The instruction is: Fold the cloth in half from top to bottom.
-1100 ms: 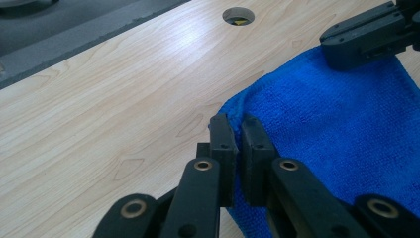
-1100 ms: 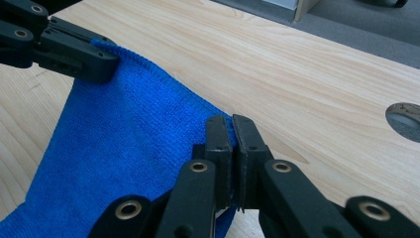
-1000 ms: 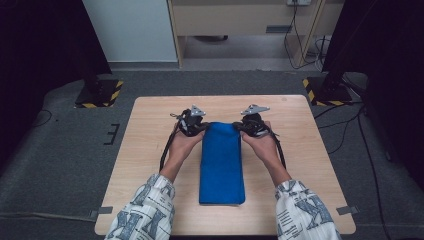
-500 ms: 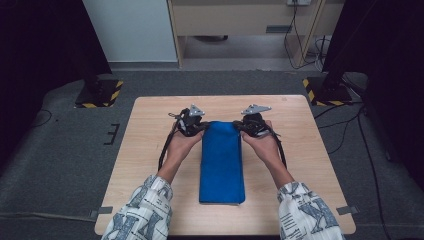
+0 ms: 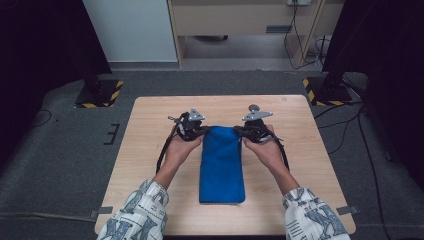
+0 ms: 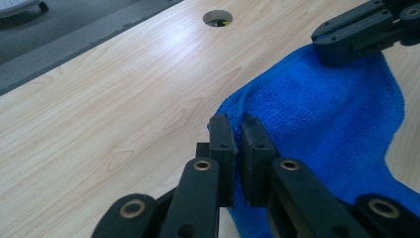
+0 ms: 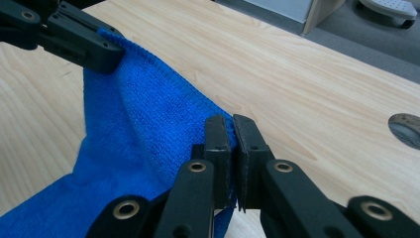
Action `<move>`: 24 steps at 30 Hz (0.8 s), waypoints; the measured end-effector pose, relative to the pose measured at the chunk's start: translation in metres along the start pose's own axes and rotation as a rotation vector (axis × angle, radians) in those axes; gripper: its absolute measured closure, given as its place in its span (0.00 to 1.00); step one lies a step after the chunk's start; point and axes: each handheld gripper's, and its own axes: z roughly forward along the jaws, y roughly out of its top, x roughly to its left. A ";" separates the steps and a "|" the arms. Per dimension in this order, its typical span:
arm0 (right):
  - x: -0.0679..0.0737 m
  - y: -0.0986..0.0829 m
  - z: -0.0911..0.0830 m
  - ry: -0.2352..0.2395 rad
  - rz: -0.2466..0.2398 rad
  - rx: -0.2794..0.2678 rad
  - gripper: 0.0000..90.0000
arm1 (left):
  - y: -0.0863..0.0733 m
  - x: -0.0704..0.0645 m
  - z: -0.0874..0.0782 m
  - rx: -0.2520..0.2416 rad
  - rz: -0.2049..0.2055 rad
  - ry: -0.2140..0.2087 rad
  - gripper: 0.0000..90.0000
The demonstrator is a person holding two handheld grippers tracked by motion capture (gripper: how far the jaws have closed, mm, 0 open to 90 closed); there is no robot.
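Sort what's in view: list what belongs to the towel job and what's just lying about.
In the job:
- blue towel, long and folded on the table
- left gripper, shut on one far corner
- right gripper, shut on the other far corner

Just about:
- cable hole in the tabletop
- yellow-black striped stand feet on the floor
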 end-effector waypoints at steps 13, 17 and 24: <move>0.013 -0.013 -0.009 0.037 -0.029 0.001 0.96 | -0.014 -0.011 -0.013 -0.010 -0.002 -0.036 0.95; 0.017 -0.017 -0.012 0.041 -0.031 0.000 0.96 | -0.018 -0.015 -0.016 -0.011 0.000 -0.040 0.94; 0.018 -0.019 -0.019 0.040 -0.025 -0.013 0.95 | -0.021 -0.023 -0.021 -0.014 0.010 -0.051 0.94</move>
